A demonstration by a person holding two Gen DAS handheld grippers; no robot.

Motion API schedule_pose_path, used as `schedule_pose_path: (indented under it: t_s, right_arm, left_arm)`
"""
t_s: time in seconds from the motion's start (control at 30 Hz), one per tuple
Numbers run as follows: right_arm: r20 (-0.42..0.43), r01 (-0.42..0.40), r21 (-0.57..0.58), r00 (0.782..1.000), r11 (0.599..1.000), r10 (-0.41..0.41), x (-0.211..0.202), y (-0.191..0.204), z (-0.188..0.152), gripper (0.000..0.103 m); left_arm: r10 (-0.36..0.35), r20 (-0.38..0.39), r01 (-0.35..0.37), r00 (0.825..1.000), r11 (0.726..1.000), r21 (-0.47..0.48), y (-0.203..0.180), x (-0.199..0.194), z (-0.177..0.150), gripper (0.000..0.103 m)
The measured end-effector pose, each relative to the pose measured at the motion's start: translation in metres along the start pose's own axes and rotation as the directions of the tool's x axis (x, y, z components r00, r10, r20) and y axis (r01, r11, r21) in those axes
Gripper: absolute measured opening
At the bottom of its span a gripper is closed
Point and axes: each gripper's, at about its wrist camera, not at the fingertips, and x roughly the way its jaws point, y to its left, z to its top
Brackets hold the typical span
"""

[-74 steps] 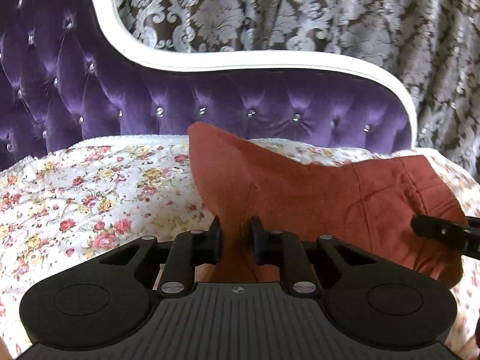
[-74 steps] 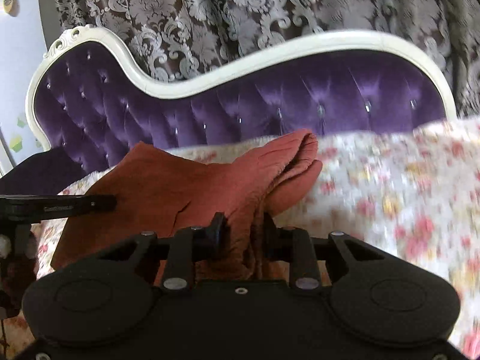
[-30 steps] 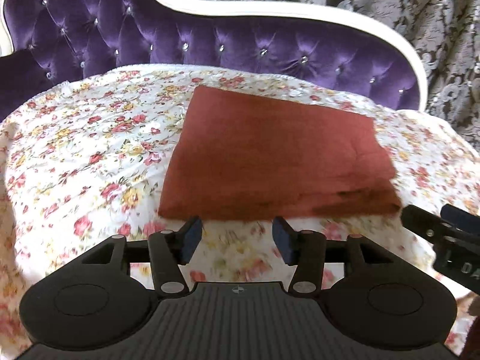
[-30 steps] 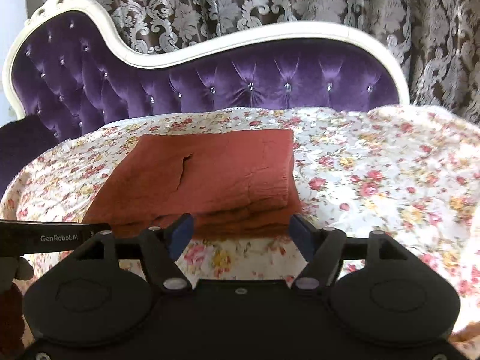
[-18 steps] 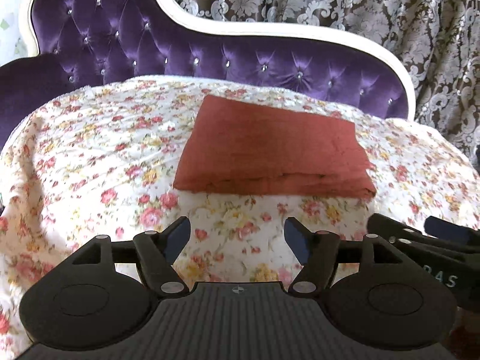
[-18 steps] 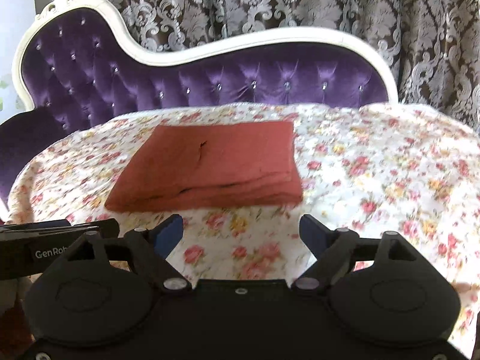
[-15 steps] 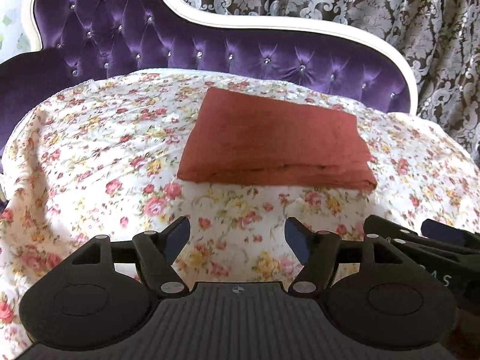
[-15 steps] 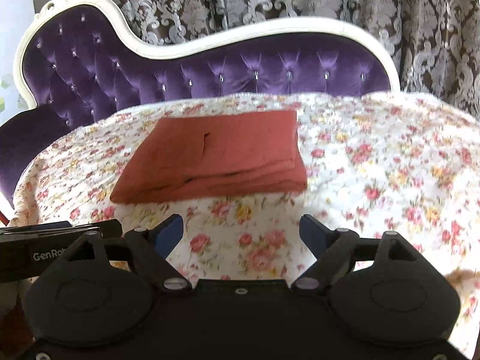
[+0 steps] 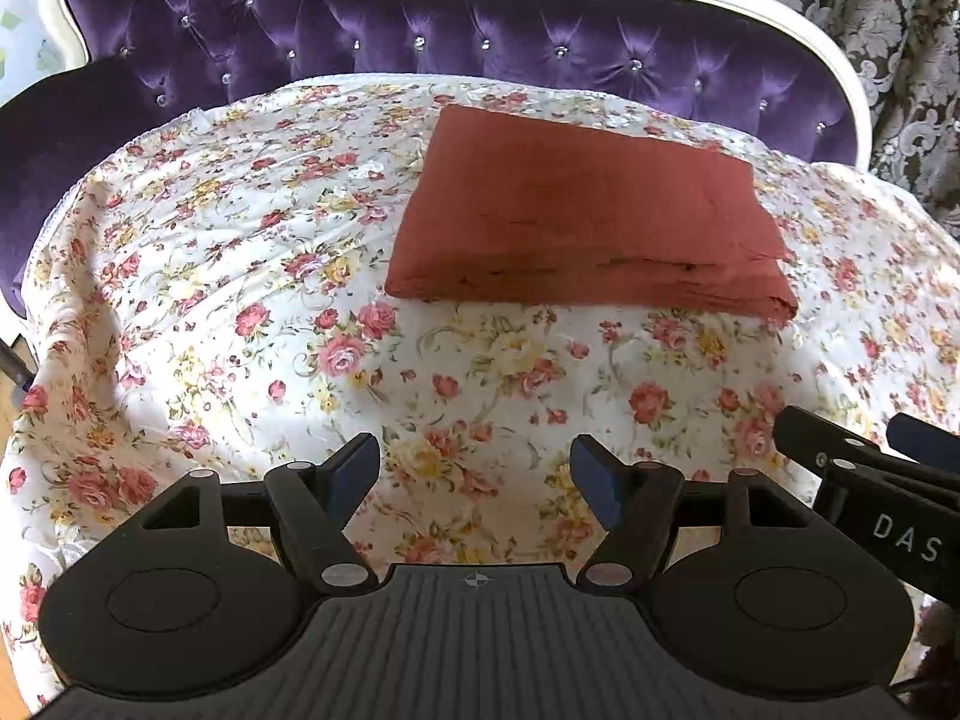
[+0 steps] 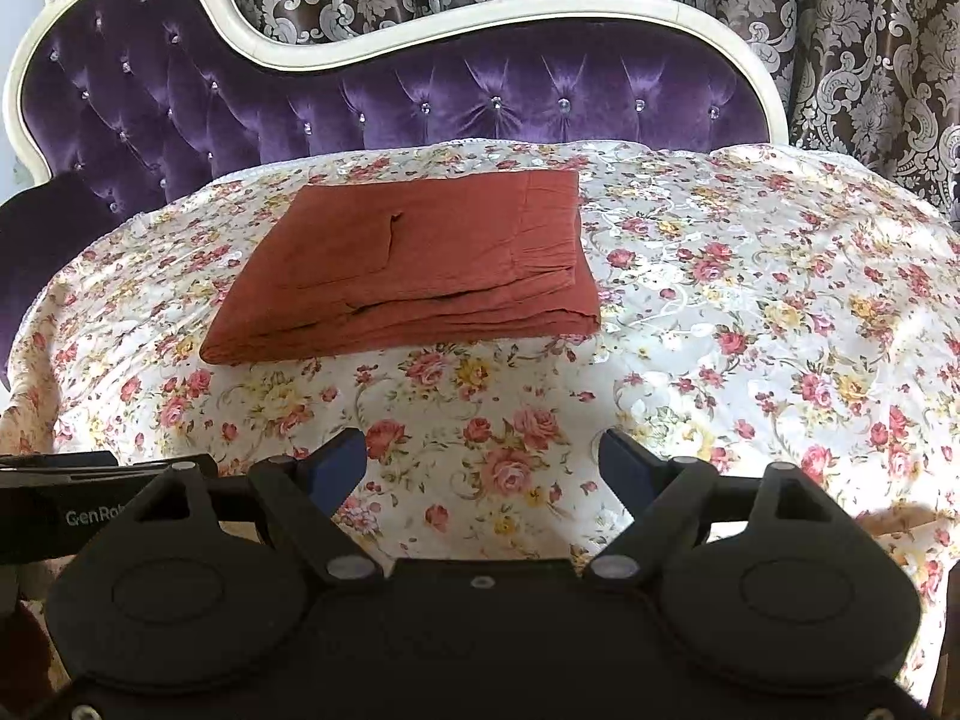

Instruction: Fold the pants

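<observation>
The rust-red pants (image 9: 588,210) lie folded in a flat rectangular stack on the floral sheet (image 9: 252,276), toward the back of the seat. They also show in the right wrist view (image 10: 414,264), with a pocket seam on top. My left gripper (image 9: 474,468) is open and empty, well in front of the pants. My right gripper (image 10: 483,459) is open and empty, also in front of them and apart from them. The right gripper's fingers (image 9: 840,456) show at the right edge of the left wrist view.
A purple tufted sofa back (image 10: 420,102) with a white frame rises behind the sheet. Patterned grey curtains (image 10: 840,30) hang behind it. The sheet drops off at the left edge (image 9: 36,360) and at the right (image 10: 924,480).
Both grippers let go of the pants, opened, and pulled back toward me. The pants now lie folded flat on the sheet, farther from both grippers.
</observation>
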Motion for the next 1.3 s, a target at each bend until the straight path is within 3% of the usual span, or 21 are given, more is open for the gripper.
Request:
schedule_pose_path:
  t_s: [0.17, 0.5, 1.3]
  right_arm:
    - [-0.010, 0.015, -0.002, 1.000, 1.000, -0.015, 0.003, 0.000, 0.002, 0.085]
    - [-0.029, 0.053, -0.023, 0.998, 0.998, -0.054, 0.010, 0.003, 0.004, 0.085]
    - [-0.063, 0.040, -0.021, 0.997, 0.999, -0.041, 0.023, 0.010, 0.008, 0.085]
  left_arm:
    - [0.023, 0.004, -0.023, 1.000, 0.992, 0.122, -0.010, 0.002, -0.001, 0.068]
    - [0.038, -0.026, -0.036, 0.999, 0.995, 0.094, -0.010, 0.011, 0.001, 0.069]
    - [0.032, -0.047, -0.028, 0.998, 0.996, 0.088, -0.010, 0.019, 0.006, 0.069]
